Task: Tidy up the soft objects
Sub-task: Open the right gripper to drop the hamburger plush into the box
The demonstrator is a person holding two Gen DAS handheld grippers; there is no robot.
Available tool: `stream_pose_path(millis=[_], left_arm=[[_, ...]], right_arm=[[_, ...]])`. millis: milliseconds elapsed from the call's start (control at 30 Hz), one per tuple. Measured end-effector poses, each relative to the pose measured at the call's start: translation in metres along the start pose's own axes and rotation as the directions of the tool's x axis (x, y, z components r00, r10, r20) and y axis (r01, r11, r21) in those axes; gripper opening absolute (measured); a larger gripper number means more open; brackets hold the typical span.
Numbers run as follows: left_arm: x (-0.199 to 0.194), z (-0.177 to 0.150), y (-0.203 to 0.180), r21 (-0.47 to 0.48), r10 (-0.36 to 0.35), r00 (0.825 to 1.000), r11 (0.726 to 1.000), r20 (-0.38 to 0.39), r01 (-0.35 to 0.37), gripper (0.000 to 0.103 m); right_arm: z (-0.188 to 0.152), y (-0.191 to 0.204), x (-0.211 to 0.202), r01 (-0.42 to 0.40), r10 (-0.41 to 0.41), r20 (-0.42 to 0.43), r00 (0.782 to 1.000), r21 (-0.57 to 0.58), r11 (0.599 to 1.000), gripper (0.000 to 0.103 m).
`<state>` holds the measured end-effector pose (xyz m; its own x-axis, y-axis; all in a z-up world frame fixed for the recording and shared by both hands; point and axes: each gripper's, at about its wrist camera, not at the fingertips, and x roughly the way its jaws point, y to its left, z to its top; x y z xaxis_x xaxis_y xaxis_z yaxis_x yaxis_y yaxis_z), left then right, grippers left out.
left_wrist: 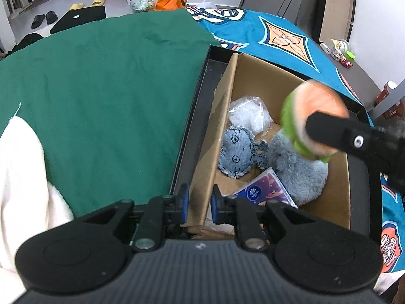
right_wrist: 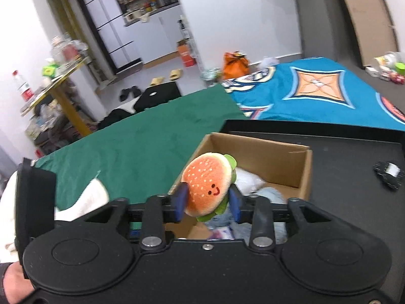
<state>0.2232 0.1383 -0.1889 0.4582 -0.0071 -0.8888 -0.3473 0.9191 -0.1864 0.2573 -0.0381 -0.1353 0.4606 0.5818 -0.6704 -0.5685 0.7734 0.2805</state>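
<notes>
My right gripper [right_wrist: 208, 200] is shut on a plush hamburger toy [right_wrist: 208, 183] with an orange bun and green lettuce, held above the cardboard box [right_wrist: 302, 174]; the toy also shows blurred in the left wrist view [left_wrist: 311, 116]. My left gripper [left_wrist: 200, 204] is shut on the near left wall of the cardboard box [left_wrist: 210, 152]. Inside the box lie a denim plush [left_wrist: 235, 152], a fluffy blue plush [left_wrist: 296, 167], a clear plastic bag [left_wrist: 249, 114] and a purple tissue pack [left_wrist: 265, 190].
The box sits in a black tray [left_wrist: 192, 131] on a bed with a green cloth [left_wrist: 101, 88] and a teal patterned blanket [left_wrist: 278, 35]. A white plush cloth [left_wrist: 22, 177] lies at the left. A small black and white item [right_wrist: 389, 172] lies on the tray.
</notes>
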Motion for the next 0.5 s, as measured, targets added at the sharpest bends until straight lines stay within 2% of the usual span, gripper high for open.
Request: stream_pose_path(millis=[67,200,500], left_arm=[[0.0,0.001,0.003,-0.019,-0.004,1.0,1.0,-0.005,0.004,0.016],[-0.001,0.002,0.001,-0.012,-0.007,1.0,1.0,-0.006,0.007,0.017],[-0.004,0.003,-0.014,0.052,0.049,0.999,0.997,-0.003,-0.049,0.023]], right_arm=[[0.0,0.001,0.002,0.001,-0.001,-0.022,1.0,-0.006,1.0,0.044],[-0.003,-0.008,-0.002,0.01,-0.009,-0.036,0.999,0.009,1.0,0.054],[-0.003,-0.038,-0.02,0.066,-0.065,-0.033,0.997,0.018,0.998,0.054]])
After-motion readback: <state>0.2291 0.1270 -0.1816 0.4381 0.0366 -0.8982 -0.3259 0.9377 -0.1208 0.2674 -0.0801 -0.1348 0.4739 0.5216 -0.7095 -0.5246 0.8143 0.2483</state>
